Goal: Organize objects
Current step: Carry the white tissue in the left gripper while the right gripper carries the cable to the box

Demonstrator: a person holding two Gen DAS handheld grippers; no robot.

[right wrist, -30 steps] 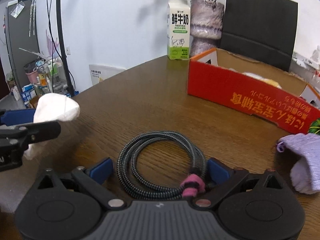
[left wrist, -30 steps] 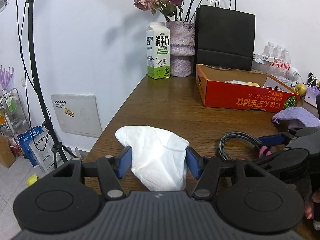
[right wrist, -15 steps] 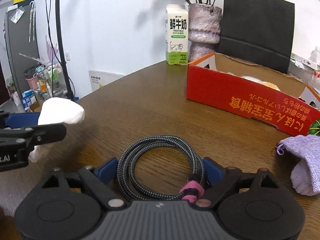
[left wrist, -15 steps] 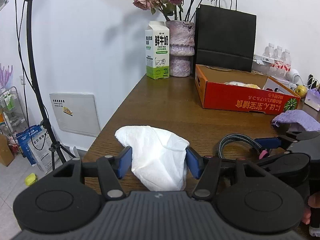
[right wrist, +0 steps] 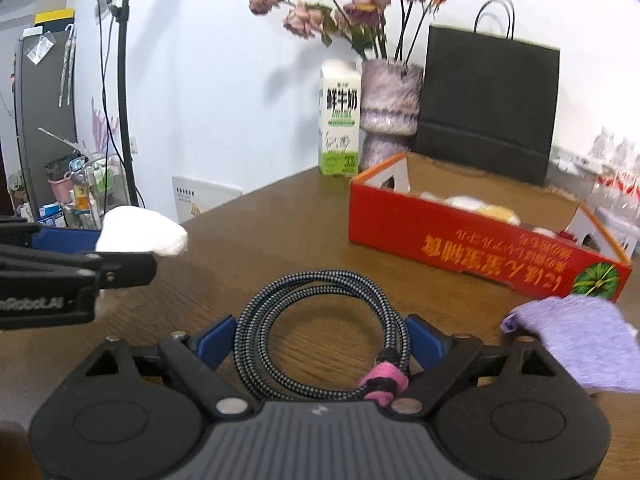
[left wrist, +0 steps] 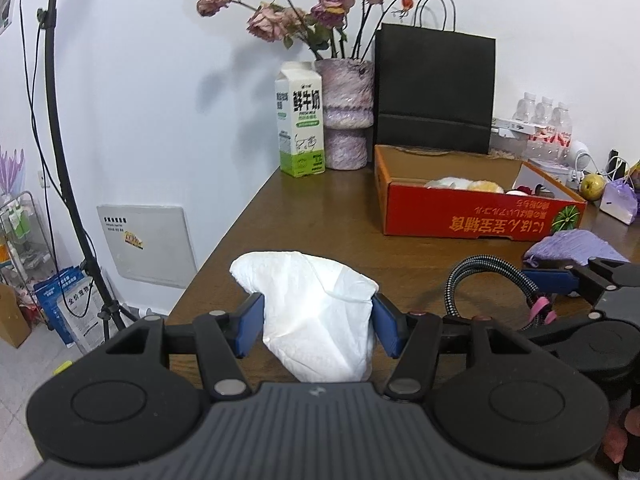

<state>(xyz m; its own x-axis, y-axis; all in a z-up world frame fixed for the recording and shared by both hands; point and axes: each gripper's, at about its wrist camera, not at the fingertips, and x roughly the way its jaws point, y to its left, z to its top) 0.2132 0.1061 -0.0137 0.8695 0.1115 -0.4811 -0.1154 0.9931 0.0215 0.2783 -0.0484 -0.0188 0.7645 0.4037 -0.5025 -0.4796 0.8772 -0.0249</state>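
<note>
— While we look past our two tools, what sits in the red cardboard box (left wrist: pixel 472 216)?
— We see white and yellowish soft lumps (left wrist: pixel 464 185) low inside it, with something small and reddish further right; we cannot tell what they are. A black paper carrier bag (left wrist: pixel 434 92) stands behind it against the white wall, and a mottled purple vase (left wrist: pixel 346 114) with dried pink roses (left wrist: pixel 304 12) stands beside a white-and-green milk carton (left wrist: pixel 300 120).
— And what do we hold?
— Our left gripper (left wrist: pixel 318 316) has its blue pads pressed against both sides of a crumpled white paper tissue (left wrist: pixel 316 312), pinching it. Our right gripper (right wrist: pixel 320 338) is spread fairly wide, its pads against the outer edges of a coiled black-and-grey braided cable (right wrist: pixel 320 332) bound with a pink strap (right wrist: pixel 382 380), so it grips the coil.
— Where are these?
— Both are near the front of the dark brown wooden table (left wrist: pixel 320 216), the tissue by the left edge, the cable to its right. A lilac knitted cloth (right wrist: pixel 584 340) lies just right of the cable, in front of the box.
— The room?
— A black light stand (left wrist: pixel 60 152) rises at left over a tiled floor.
</note>
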